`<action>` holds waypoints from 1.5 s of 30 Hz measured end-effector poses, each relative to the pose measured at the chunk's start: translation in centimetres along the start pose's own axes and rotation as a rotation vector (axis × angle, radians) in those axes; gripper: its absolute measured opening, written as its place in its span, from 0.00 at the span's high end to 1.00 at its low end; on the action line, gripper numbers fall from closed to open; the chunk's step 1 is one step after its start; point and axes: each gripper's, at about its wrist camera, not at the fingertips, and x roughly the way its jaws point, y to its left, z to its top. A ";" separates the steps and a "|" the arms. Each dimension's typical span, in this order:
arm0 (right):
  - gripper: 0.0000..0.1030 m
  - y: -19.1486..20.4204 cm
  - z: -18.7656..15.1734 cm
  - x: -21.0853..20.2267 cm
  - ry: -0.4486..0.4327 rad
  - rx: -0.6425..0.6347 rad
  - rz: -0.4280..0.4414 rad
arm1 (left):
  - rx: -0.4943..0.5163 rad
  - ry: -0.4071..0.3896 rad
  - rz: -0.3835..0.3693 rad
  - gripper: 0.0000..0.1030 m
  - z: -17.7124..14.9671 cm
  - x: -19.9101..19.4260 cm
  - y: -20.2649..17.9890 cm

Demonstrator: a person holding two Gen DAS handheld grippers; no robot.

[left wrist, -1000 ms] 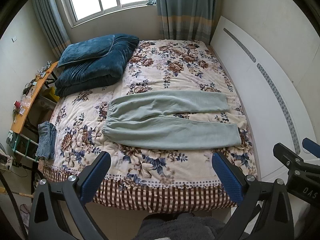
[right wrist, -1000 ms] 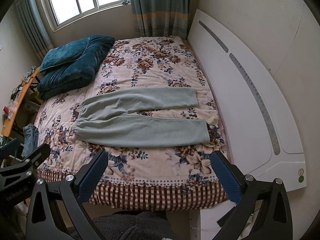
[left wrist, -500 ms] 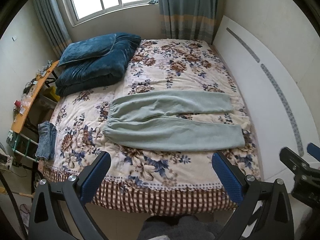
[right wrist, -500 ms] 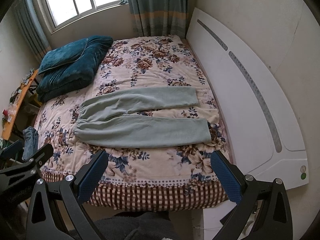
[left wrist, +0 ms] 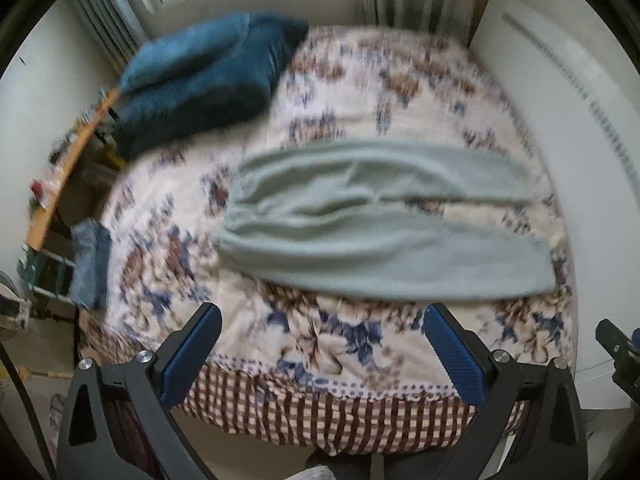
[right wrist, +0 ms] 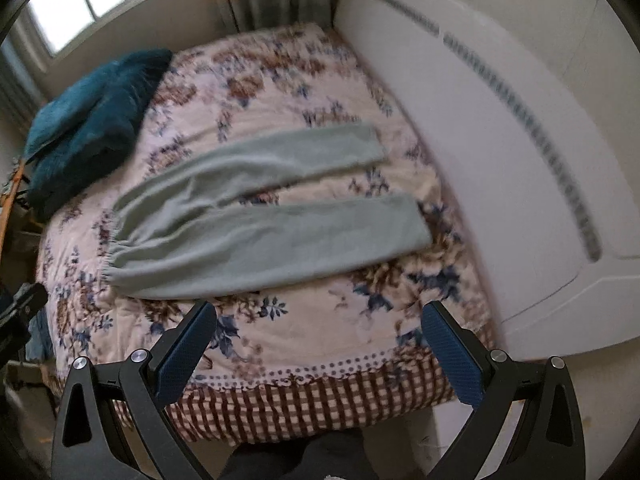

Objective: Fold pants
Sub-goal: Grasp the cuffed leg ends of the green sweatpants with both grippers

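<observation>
Sage-green fleece pants (left wrist: 384, 216) lie flat across a floral bed (left wrist: 400, 92), waistband left, legs parted toward the headboard. Both the left claw (left wrist: 322, 348) and right claw (right wrist: 318, 346) hover spread wide, empty. Fabric looks soft, light and floppy; waistband and cuffs seem the best holds.
</observation>
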 end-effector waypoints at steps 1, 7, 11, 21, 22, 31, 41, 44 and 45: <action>0.00 -0.1 0.2 2.1 0.027 0.010 0.005 | -0.013 0.039 0.004 0.00 0.2 2.6 0.1; 0.00 -0.6 1.2 18.7 0.215 0.115 0.060 | -0.196 0.297 -0.015 0.01 -0.4 16.6 2.9; 0.00 -0.8 1.6 30.8 0.335 0.179 0.096 | -0.420 0.408 -0.035 0.05 -2.2 24.5 6.9; 0.00 -1.9 -1.0 49.0 0.524 0.503 0.214 | -0.912 0.365 -0.220 0.29 -3.2 38.9 16.8; 0.00 -1.9 -1.4 49.9 0.525 0.536 0.221 | -0.935 0.341 -0.232 0.29 -2.8 39.4 17.7; 0.08 1.8 -2.2 54.0 0.439 0.683 0.268 | -0.957 0.268 -0.243 0.28 1.2 46.6 24.1; 0.82 4.7 -0.8 53.0 0.335 0.574 0.206 | -0.943 0.177 -0.085 0.88 0.8 43.6 24.2; 0.84 5.3 -0.1 51.4 0.342 0.485 0.208 | -0.921 0.203 -0.060 0.83 -0.3 44.0 24.8; 0.84 5.2 0.0 51.5 0.358 0.478 0.202 | -0.918 0.210 -0.056 0.79 -0.5 44.2 24.7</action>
